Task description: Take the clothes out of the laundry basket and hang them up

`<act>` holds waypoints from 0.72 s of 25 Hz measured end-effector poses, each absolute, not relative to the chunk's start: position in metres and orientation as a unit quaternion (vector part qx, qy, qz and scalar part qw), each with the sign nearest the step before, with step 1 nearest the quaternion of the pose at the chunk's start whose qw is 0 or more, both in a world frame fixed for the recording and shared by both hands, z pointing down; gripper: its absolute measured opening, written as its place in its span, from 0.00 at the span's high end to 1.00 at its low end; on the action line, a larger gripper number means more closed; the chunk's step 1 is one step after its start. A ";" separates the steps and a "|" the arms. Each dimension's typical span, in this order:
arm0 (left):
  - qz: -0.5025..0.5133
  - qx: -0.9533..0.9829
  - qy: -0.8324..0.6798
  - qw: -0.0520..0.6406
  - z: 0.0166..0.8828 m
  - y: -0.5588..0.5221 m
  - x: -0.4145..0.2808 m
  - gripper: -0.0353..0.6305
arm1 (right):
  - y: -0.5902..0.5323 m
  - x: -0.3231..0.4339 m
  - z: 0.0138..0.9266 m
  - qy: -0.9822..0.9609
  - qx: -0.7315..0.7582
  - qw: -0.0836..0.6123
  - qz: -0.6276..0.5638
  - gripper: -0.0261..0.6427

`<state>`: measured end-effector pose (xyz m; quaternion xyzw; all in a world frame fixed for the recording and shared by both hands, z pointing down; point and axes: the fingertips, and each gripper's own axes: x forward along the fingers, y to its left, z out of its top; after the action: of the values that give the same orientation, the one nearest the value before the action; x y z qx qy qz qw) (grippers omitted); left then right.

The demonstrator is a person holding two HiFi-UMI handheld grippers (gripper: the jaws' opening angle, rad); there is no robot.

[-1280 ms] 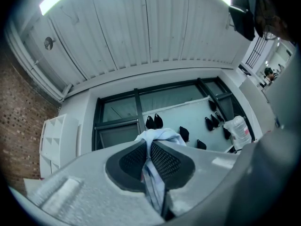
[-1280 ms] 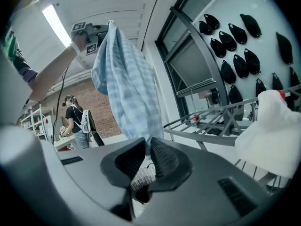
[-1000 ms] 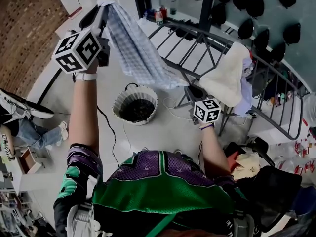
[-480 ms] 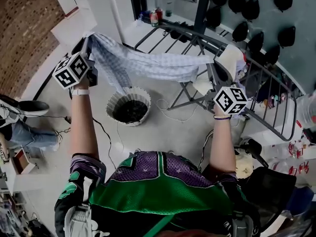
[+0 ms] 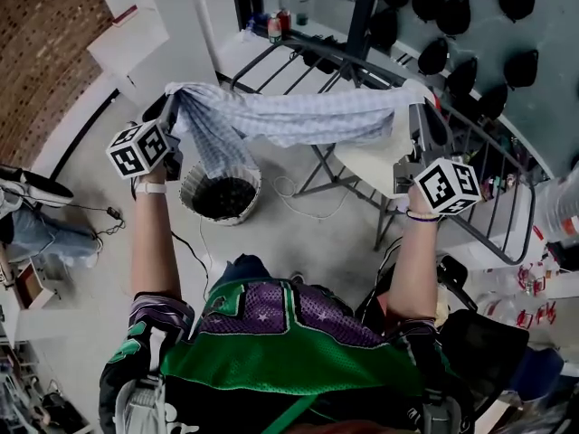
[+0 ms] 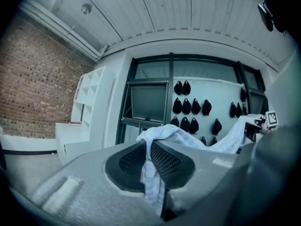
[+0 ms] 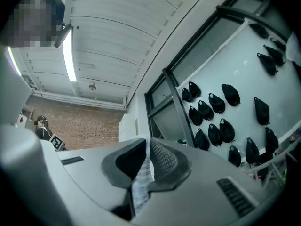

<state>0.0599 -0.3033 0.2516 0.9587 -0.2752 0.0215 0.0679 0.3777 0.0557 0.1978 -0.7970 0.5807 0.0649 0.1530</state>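
Apparently left tool (image 6: 148,147), right tool (image 7: 146,150) clamp cloth (image 5: 298,116).

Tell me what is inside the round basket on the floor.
The laundry basket shows only a dark interior; whether clothes lie there cannot be told. The hanging end of the checked cloth covers part of its far rim.

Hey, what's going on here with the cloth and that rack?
A person is hanging laundry with a gripper in each hand. The left gripper and the right gripper are each shut on one end of a pale blue checked cloth, stretched between them above the drying rack. A cream garment already hangs on the rack, and the laundry basket sits on the floor below.
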 end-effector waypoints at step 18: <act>0.154 0.986 -0.042 0.049 0.395 -0.354 0.174 0.83 | -0.013 0.470 0.125 0.516 -0.833 0.165 0.110 0.92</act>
<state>0.1741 -0.3540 0.3953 0.9859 -0.0421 0.1543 0.0493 0.4696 -0.0131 0.1252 -0.8330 0.5165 0.1103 0.1647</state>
